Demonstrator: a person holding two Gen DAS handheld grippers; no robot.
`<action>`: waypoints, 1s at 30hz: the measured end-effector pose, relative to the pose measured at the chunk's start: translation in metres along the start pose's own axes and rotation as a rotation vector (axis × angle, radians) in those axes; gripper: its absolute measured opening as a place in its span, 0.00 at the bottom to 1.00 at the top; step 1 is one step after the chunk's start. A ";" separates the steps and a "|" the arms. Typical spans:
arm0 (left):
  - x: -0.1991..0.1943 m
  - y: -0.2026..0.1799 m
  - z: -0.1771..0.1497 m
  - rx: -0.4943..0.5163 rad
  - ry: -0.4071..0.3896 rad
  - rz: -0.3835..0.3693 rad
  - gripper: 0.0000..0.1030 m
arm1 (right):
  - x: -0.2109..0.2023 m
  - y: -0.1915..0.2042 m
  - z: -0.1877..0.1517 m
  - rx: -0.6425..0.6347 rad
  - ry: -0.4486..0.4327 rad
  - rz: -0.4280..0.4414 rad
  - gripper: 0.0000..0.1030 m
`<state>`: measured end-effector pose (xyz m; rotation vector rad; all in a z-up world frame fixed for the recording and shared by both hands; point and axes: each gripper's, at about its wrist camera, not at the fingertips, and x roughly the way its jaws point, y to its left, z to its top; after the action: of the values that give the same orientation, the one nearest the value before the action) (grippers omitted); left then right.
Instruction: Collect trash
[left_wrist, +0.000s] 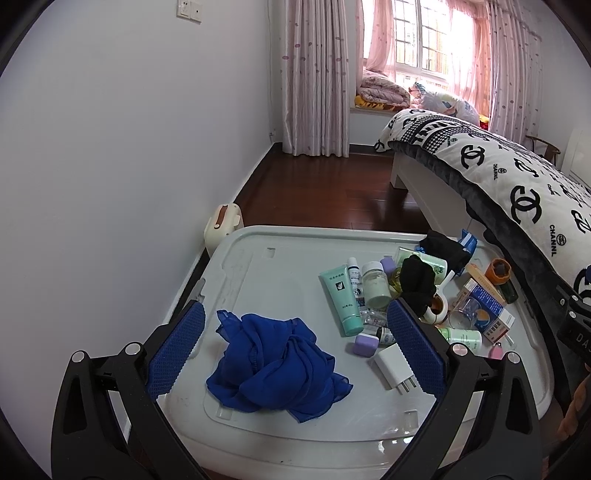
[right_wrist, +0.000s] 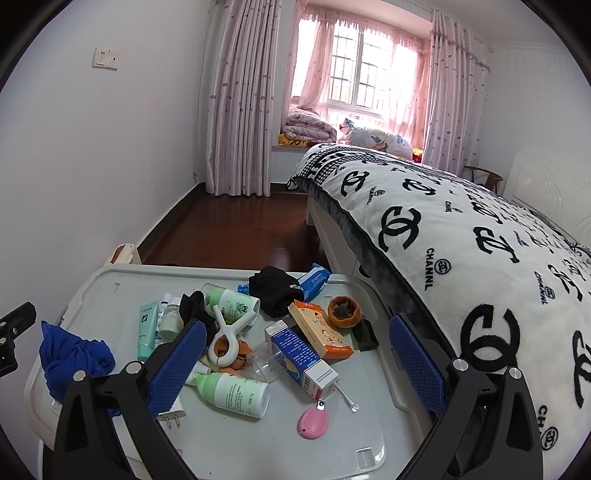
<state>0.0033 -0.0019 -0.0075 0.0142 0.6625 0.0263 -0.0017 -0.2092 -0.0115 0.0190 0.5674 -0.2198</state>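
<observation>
A pile of small items lies on a grey plastic lid (left_wrist: 258, 266) (right_wrist: 229, 443). A crumpled blue cloth (left_wrist: 273, 363) (right_wrist: 70, 356) lies between the open fingers of my left gripper (left_wrist: 295, 347), which hovers just above it, empty. My right gripper (right_wrist: 295, 358) is open and empty above a blue-and-white medicine box (right_wrist: 301, 360) and an orange box (right_wrist: 321, 330). Nearby are green bottles (right_wrist: 231, 393), a white clip (right_wrist: 225, 341), orange peel (right_wrist: 343, 312), black socks (right_wrist: 275, 290) and a pink tag (right_wrist: 313, 422).
A bed with a black-and-white blanket (right_wrist: 461, 251) borders the lid on the right. A white wall (left_wrist: 129, 147) is on the left, with a small cream bin (left_wrist: 223, 227) at its foot. Dark wooden floor (right_wrist: 236, 229) lies beyond. A white charger plug (left_wrist: 393, 365) lies by my left gripper's right finger.
</observation>
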 end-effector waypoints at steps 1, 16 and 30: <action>0.001 0.000 0.000 0.001 0.001 0.002 0.94 | 0.000 0.000 0.000 -0.003 0.000 -0.002 0.95; 0.000 0.001 0.000 0.003 -0.001 0.011 0.94 | -0.001 -0.001 0.001 0.005 -0.006 -0.005 0.95; 0.011 0.024 -0.007 -0.027 0.043 0.056 0.94 | 0.024 0.032 -0.025 -0.083 0.152 0.221 0.95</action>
<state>0.0070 0.0228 -0.0192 0.0063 0.7043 0.0900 0.0118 -0.1804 -0.0468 0.0180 0.7198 0.0206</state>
